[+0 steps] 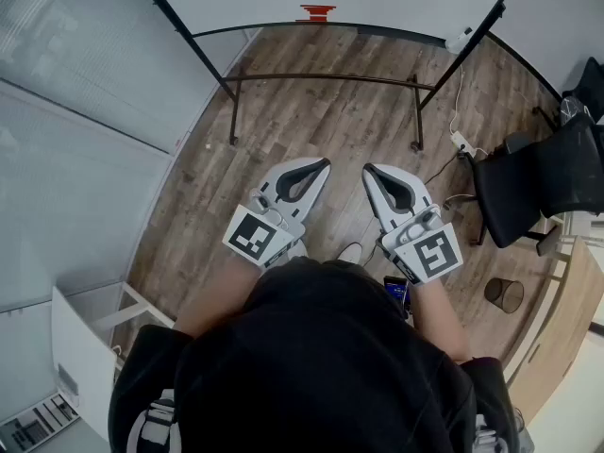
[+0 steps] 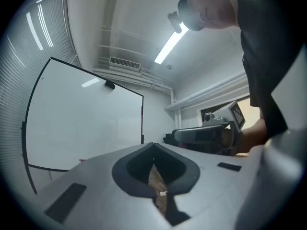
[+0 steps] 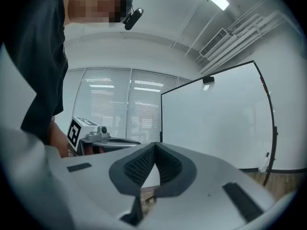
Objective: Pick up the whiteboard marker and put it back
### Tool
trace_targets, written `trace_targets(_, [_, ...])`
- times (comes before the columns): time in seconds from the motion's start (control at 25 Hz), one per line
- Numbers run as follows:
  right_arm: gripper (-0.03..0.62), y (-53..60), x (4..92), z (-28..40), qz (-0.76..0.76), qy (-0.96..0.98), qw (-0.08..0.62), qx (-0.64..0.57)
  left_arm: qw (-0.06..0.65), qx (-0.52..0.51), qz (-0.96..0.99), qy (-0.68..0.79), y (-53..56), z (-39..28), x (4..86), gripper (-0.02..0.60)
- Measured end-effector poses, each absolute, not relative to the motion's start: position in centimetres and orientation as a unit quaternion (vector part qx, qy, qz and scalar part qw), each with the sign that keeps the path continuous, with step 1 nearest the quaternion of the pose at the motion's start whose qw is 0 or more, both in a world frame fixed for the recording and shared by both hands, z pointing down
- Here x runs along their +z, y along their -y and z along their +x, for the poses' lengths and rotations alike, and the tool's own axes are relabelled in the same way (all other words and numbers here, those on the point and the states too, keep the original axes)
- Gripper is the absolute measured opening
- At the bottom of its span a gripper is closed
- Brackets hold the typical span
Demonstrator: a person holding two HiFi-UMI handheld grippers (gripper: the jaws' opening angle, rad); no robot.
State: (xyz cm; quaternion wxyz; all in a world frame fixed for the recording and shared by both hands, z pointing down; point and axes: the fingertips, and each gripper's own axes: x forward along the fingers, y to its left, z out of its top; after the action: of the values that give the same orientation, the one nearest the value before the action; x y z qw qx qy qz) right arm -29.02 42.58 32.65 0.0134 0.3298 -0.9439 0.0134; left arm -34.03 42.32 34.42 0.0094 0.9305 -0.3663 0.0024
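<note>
Both grippers are held level in front of the person, side by side above the wood floor. My left gripper point(image 1: 323, 164) is shut, its jaw tips meeting with nothing between them point(image 2: 153, 146). My right gripper point(image 1: 368, 170) is shut and empty too point(image 3: 154, 147). Ahead stands the whiteboard point(image 2: 81, 123) point(image 3: 216, 123) on a black frame. A small red object point(image 1: 317, 12) sits at its lower edge, a small white one point(image 3: 263, 163) near its right post. I cannot tell whether either is the marker.
The whiteboard's black stand legs and crossbar point(image 1: 321, 78) span the floor ahead. A black office chair point(image 1: 538, 182) and a mesh waste bin point(image 1: 504, 294) stand at the right, with a power strip and cable point(image 1: 461, 142) on the floor. A white cabinet point(image 1: 80, 357) is at the lower left.
</note>
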Motion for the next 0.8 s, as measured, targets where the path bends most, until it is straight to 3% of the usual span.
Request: trace_targets(0.8, [-0.009,-41.3,33.5,-22.2,0.312,0.95,0.012,0.016,0.006,0.003,0.928,0.372,-40.5,-27.0,34.3,0.005])
